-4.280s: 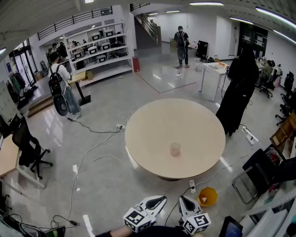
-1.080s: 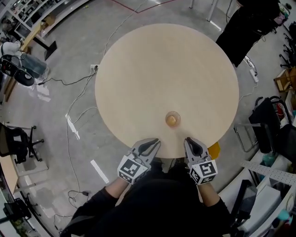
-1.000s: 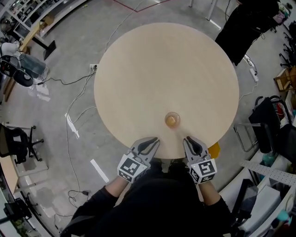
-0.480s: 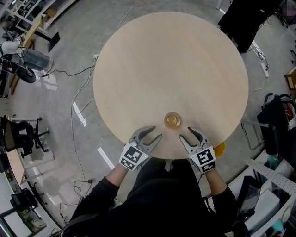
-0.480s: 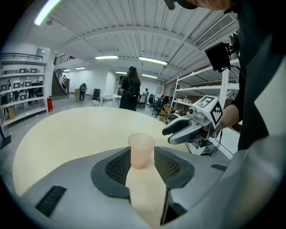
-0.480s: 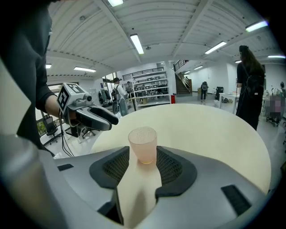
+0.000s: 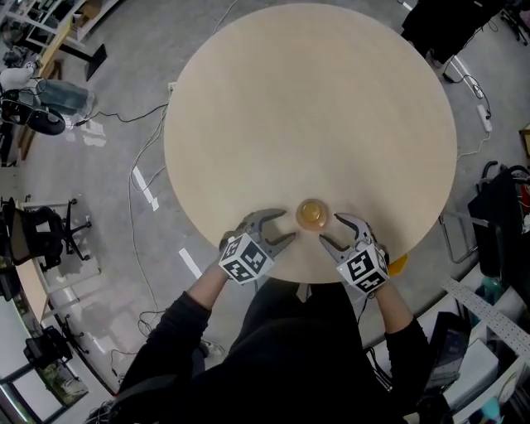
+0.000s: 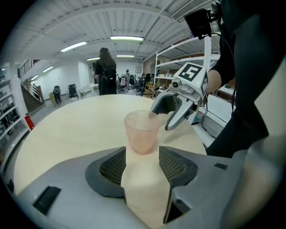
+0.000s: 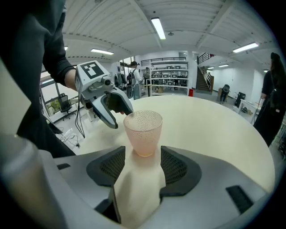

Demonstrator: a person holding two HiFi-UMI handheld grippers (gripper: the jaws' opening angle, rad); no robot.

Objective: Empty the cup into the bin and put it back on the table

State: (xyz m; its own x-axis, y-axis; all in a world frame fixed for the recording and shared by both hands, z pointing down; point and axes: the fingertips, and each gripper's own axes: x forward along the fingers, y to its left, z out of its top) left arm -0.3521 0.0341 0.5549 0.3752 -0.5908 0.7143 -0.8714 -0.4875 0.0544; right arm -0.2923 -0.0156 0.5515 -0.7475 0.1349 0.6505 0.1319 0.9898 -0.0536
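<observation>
A translucent pink cup (image 7: 312,214) stands upright near the front edge of the round beige table (image 7: 315,99); something orange-yellow shows inside it from above. My left gripper (image 7: 281,228) is just left of the cup and my right gripper (image 7: 333,229) just right of it, their tips pointing at it. Both pairs of jaws are opening, with nothing pressed between them. In the left gripper view the cup (image 8: 142,132) stands just ahead of the wide jaws (image 8: 142,165), the right gripper (image 8: 175,109) behind it. The right gripper view shows the cup (image 9: 143,132) likewise, beyond its jaws (image 9: 142,165).
An orange bin (image 7: 398,263) peeks out on the floor under the table's front right edge. Cables (image 7: 149,157) run over the floor at the left. A person in black (image 7: 439,25) stands at the table's far right; chairs and bags crowd the right side.
Both grippers have moved forward over the table's front edge to either side of the cup, and both jaws have gone from shut to wide open. The cup has not moved.
</observation>
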